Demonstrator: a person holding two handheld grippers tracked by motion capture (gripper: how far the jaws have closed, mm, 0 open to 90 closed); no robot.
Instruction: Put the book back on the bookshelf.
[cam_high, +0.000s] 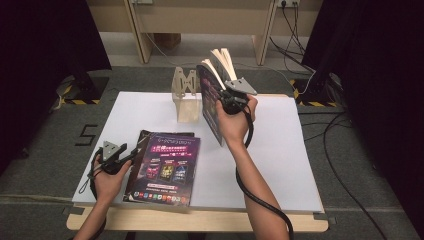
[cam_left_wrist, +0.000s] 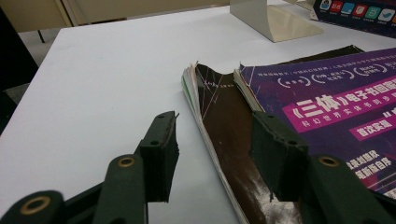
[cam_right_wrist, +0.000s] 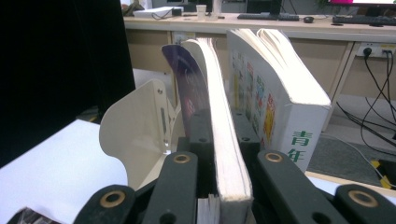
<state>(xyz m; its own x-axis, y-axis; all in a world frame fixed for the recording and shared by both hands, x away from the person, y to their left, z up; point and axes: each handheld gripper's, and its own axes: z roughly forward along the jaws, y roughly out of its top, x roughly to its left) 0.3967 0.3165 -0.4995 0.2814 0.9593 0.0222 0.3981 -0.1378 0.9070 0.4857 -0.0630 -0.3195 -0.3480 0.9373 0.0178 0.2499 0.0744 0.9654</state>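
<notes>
White desk (cam_high: 280, 165) under my rig: at twelve o'clock my right gripper (cam_high: 231, 99) has its fingers (cam_right_wrist: 243, 133) clenched on an upright purple-covered book (cam_high: 210, 102) beside the cream bookend (cam_high: 184, 97). At eight o'clock, two stacked magazines (cam_high: 165, 167) lie flat; my left gripper (cam_high: 131, 155) rests released at their edge.

Lab-style recording room in an office setting
Black curtains (cam_high: 45, 35) flank a white-topped table (cam_high: 290, 165) on grey carpet; hazard-striped tape (cam_high: 80, 101) marks the floor, loose cables (cam_high: 345, 165) trail to a wall socket (cam_high: 287, 3), and the right gripper view shows a long desk (cam_right_wrist: 299, 21) with keyboards and a mouse behind
</notes>
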